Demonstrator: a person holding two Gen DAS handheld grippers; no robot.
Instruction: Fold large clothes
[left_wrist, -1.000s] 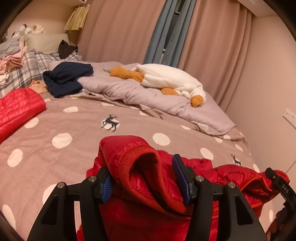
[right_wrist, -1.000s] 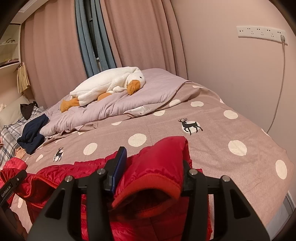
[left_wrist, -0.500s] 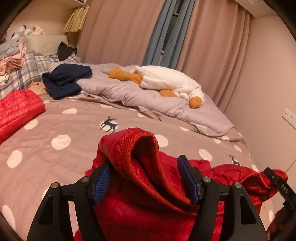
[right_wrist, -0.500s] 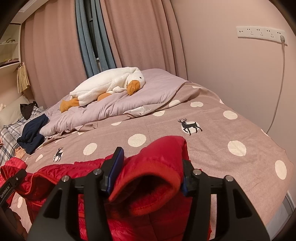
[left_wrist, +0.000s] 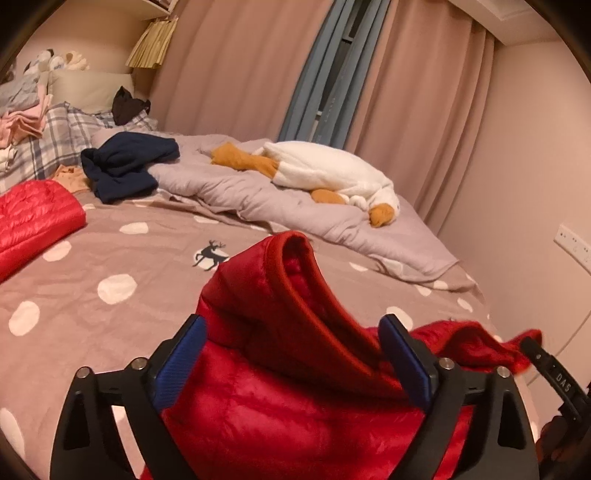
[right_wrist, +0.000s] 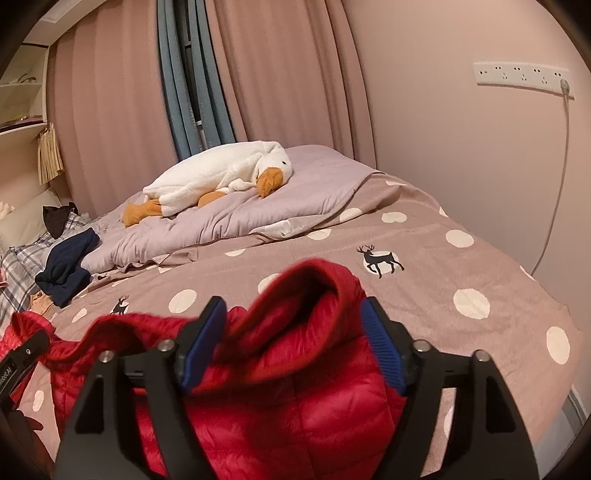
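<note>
A red puffer jacket lies on the polka-dot bedspread just in front of both grippers. In the left wrist view my left gripper is open, its blue-padded jaws wide on either side of a raised cuffed fold of the jacket. In the right wrist view my right gripper is open too, jaws spread around another raised fold of the same jacket. Each gripper's edge shows at the border of the other's view.
A second red jacket lies folded at left. A navy garment, a crumpled lilac duvet and a white goose plush lie farther back. Pillows and stacked clothes are at far left. A wall with a power strip borders the bed's right side.
Both grippers have opened wider over the last second; the jaws have spread off the jacket folds, and the folds have sagged lower between them.
</note>
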